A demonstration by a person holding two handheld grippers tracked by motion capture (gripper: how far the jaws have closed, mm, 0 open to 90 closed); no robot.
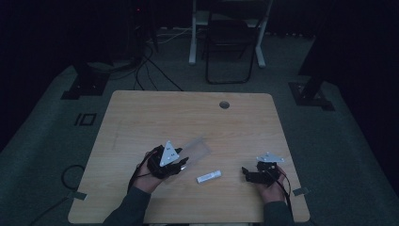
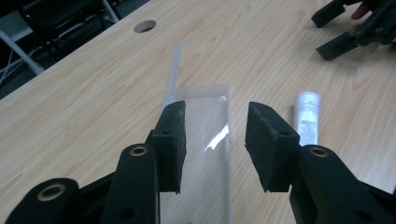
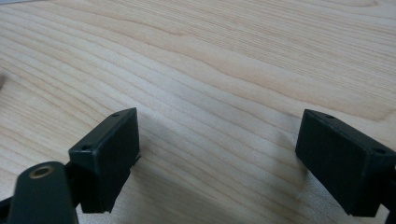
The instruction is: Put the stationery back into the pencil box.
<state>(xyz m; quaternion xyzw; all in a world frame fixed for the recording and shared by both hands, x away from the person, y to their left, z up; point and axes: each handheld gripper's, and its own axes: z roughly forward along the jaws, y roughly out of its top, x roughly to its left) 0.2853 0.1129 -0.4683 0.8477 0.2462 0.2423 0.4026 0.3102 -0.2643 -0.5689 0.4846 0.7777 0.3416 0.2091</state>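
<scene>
A clear flat plastic case [image 1: 197, 148] lies on the wooden table [image 1: 141, 122], near its middle front. My left gripper [image 1: 182, 163] is open at the case's near end. In the left gripper view its jaws straddle the clear case [image 2: 205, 123]: the left pad overlaps one long edge and a small gap shows at the other pad. The left gripper [image 2: 217, 114] is not clamped on the case. A small white labelled tube [image 1: 209, 176] lies just right of the case, also visible as the tube [image 2: 307, 116]. My right gripper [image 1: 245, 172] is wide open over bare wood [image 3: 217, 126], right of the tube.
A round cable hole [image 1: 224, 104] sits near the table's far edge. Beyond the table, on dark carpet, stand a folding chair [image 1: 230, 42], stand bases and loose cables [image 1: 150, 61]. In the left gripper view the right gripper [image 2: 327, 33] shows at top right.
</scene>
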